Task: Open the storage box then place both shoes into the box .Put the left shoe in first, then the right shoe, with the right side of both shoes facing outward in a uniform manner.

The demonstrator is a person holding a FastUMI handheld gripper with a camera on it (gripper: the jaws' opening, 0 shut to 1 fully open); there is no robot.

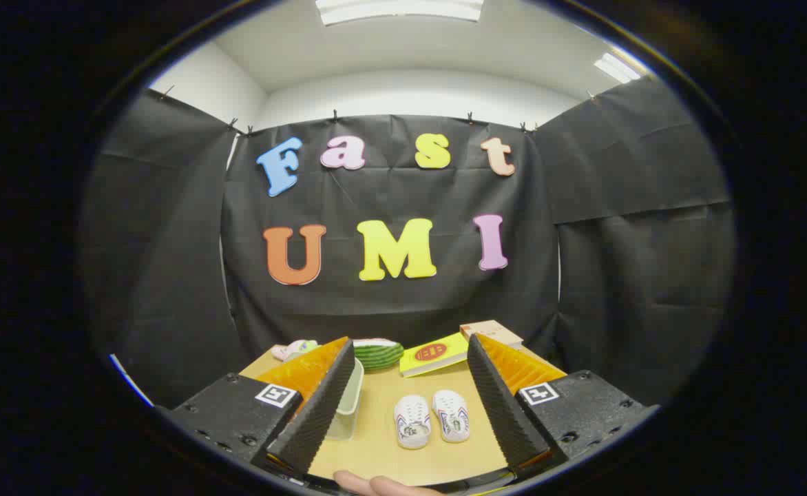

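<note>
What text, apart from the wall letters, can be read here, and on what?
Nothing legible.
On the yellow book: a red oval mark, too blurred to read.
On the shoes: side print, too small.
On the claw, open, shoes ahead between its fingers: square markers, patterns, no words.

From my remote feed, two small white perforated shoes (431,417) sit side by side on the tan tabletop, toes toward me; a translucent storage box (348,403) stands just left of them, partly hidden.

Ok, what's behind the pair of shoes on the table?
Beyond the shoes, past the open tool: a yellow book, a watermelon-like object, a box. The container's far side is hidden by a finger.
</note>
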